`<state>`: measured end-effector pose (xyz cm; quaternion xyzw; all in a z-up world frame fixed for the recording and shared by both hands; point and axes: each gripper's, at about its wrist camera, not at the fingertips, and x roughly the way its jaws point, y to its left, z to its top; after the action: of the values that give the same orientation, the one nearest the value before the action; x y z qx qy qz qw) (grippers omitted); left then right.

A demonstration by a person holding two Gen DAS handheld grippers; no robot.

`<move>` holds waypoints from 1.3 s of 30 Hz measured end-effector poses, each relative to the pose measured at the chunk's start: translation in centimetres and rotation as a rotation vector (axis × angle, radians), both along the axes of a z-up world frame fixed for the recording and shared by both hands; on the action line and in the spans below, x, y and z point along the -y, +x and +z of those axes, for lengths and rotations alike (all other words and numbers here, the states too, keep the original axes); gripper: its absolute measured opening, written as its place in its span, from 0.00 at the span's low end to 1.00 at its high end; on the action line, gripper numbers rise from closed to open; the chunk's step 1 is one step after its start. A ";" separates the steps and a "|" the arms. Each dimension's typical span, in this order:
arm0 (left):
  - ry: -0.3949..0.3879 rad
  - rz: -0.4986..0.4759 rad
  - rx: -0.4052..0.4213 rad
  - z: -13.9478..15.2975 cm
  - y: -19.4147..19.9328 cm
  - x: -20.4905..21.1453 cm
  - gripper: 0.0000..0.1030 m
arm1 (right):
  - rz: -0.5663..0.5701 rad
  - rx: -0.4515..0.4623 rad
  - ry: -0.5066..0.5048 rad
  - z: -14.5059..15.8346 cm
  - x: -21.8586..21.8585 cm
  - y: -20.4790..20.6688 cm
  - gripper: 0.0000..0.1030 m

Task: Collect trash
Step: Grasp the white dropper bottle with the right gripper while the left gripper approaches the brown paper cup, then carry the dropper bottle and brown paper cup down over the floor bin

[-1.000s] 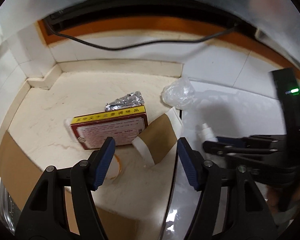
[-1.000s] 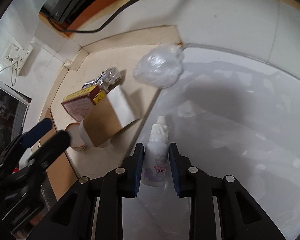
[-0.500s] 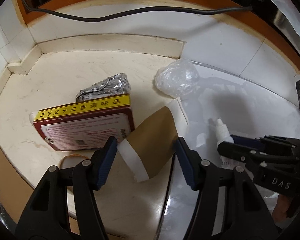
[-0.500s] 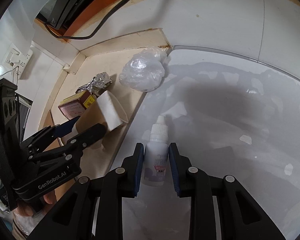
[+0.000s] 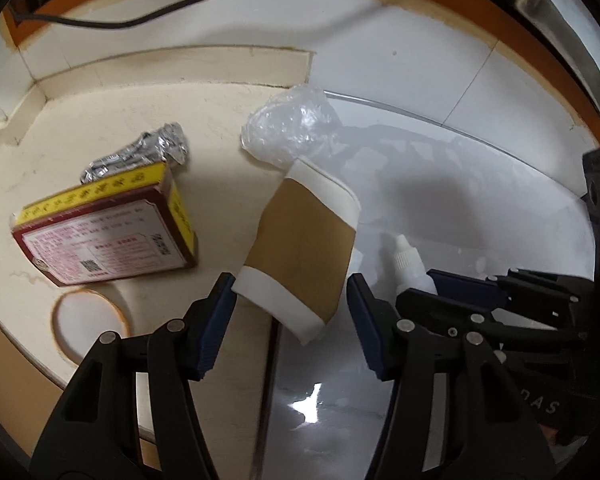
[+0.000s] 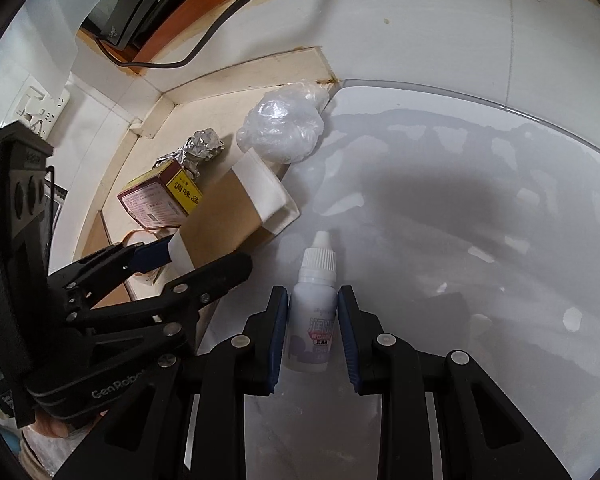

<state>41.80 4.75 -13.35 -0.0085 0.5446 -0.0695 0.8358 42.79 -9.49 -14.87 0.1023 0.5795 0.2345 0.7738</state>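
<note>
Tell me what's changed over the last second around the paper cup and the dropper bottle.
The left gripper came down onto the flattened paper cup and its jaws have been closing; the cup's lower end now sits between them, not yet pinched. The right gripper stays clamped on the dropper bottle. The seasoning box, foil wad, plastic wrap ball and rubber band haven't moved.
</note>
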 end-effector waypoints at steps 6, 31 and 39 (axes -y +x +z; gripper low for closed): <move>0.014 0.042 0.055 0.1 0.0 0.4 0.52 | -0.020 0.000 0.014 0.1 1.2 -0.3 0.24; -0.009 0.092 0.205 5.4 -11.7 2.3 0.42 | 0.003 0.078 0.019 3.8 2.6 -5.9 0.24; -0.037 0.080 0.227 7.8 -22.0 2.5 0.42 | -0.002 0.141 0.005 7.2 3.0 -15.0 0.24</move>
<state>19.85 2.29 -5.51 -0.0378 0.4442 -0.0464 0.8939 27.83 -12.53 -7.66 0.0880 0.5229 0.2416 0.8126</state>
